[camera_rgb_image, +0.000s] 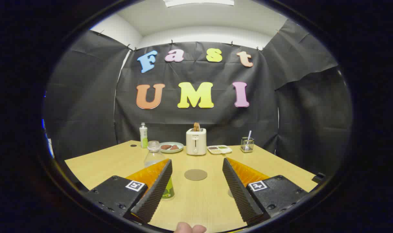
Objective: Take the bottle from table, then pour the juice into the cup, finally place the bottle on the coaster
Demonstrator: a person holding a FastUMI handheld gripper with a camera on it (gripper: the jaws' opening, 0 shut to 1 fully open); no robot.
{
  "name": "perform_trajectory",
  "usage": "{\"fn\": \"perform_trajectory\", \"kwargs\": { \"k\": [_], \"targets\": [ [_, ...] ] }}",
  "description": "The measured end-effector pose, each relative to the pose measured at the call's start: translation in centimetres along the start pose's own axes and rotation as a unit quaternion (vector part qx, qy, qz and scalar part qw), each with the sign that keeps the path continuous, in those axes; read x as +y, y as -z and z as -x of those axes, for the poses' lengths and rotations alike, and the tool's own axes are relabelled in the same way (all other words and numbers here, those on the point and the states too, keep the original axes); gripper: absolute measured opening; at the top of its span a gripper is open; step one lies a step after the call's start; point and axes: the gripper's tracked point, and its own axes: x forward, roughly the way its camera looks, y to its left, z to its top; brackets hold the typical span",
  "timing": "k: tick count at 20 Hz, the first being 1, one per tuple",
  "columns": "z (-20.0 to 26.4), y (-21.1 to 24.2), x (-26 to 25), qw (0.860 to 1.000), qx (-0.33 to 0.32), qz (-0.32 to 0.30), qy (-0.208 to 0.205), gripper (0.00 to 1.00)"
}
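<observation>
Gripper (196, 181) hovers over the wooden table (202, 204), fingers spread wide apart, nothing between them but bare tabletop.

Bottle (155, 155): clear plastic, pale cap, green liquid low in its base. It stands upright at lower left of centre, partly hidden behind the left finger (156, 191), outside the gap. Whether the finger touches it cannot be told.

Coaster (195, 174): flat round disc, brownish, lying on the table in the middle of the frame, just ahead of the fingers and between their tips. It is close to the bottle's right, apart from it.

Far edge of table, left to right across the centre band: a small bottle (143, 135) with green contents, a plate (171, 147) carrying dark reddish pieces, a cream toaster (196, 141) with a slice of bread (196, 126) standing up out of it, a divided tray (219, 149), and a wire holder (247, 144) with a thin stick-like item in it.

A fingertip of the person's hand (190, 228) shows at bottom centre.
</observation>
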Motion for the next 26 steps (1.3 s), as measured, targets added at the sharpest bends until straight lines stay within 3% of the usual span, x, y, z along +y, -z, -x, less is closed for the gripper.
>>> {"fn": "perform_trajectory", "kwargs": {
  "k": [26],
  "targets": [
    [0.4,0.1,1.4,1.000,-0.001,0.006,0.001,1.00]
  ]
}}
